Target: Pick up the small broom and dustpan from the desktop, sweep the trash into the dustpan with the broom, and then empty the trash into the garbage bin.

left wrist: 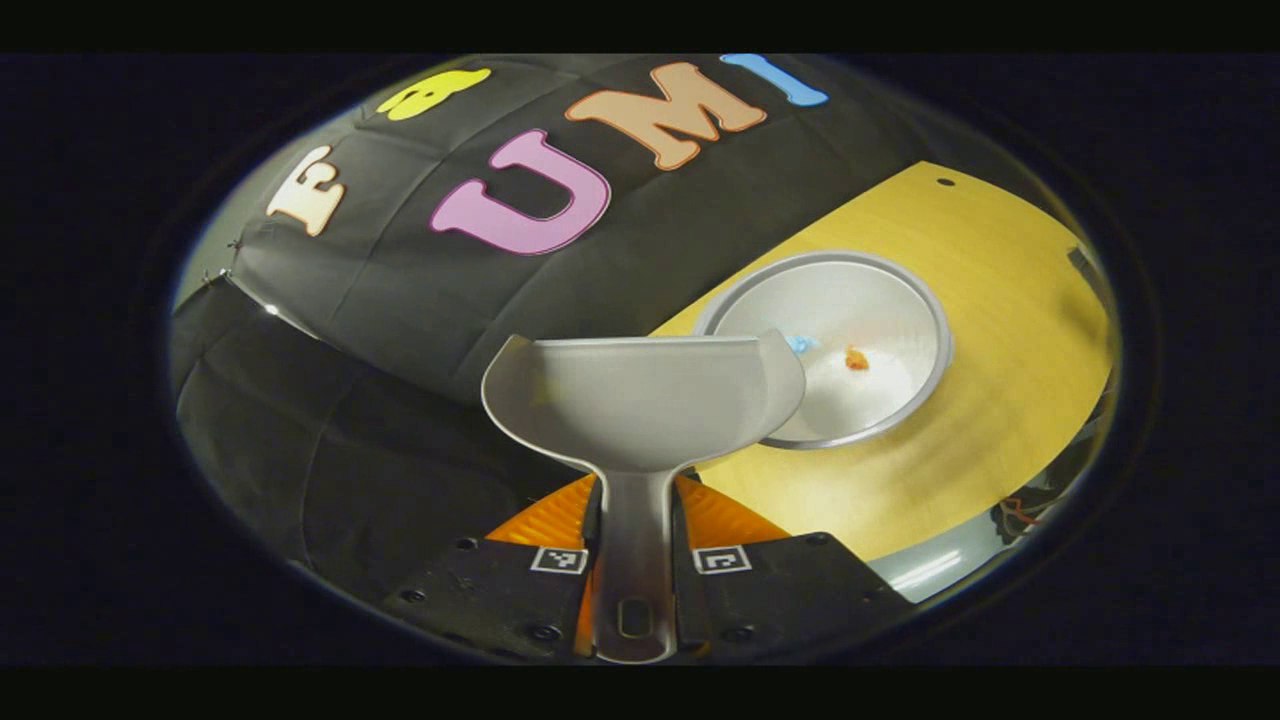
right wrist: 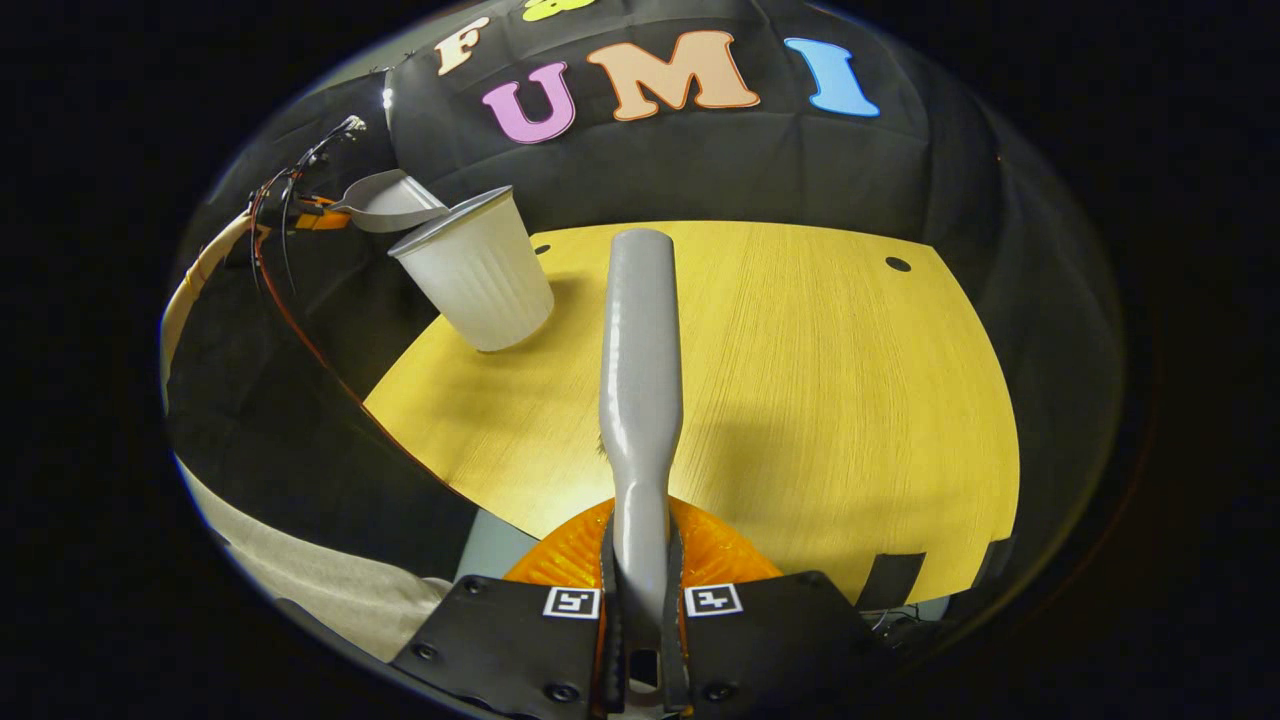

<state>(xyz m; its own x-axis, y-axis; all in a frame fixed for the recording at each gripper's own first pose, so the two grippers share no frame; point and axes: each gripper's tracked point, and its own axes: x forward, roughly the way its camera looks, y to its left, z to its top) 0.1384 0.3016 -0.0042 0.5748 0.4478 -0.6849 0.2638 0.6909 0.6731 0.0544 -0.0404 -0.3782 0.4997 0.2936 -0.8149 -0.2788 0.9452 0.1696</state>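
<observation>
In the left gripper view my left gripper (left wrist: 634, 520) is shut on the handle of the grey dustpan (left wrist: 640, 395), held raised beside the white garbage bin (left wrist: 880, 290). Inside the bin lie a small orange scrap (left wrist: 856, 358) and a blue scrap (left wrist: 800, 343). The pan's tray looks empty. In the right gripper view my right gripper (right wrist: 640, 560) is shut on the grey broom (right wrist: 640, 340), which points forward over the yellow desktop (right wrist: 820, 400). The bin (right wrist: 480, 270) stands at the desk's far left corner, with the dustpan (right wrist: 385, 202) held over its rim.
The black cloth wall (right wrist: 700, 160) rises right behind the desk. Cables (right wrist: 290, 190) and the left gripper's orange body (right wrist: 315, 215) sit at the far left. A person's light sleeve (right wrist: 320, 580) crosses the lower left. Two small holes mark the desktop's far edge.
</observation>
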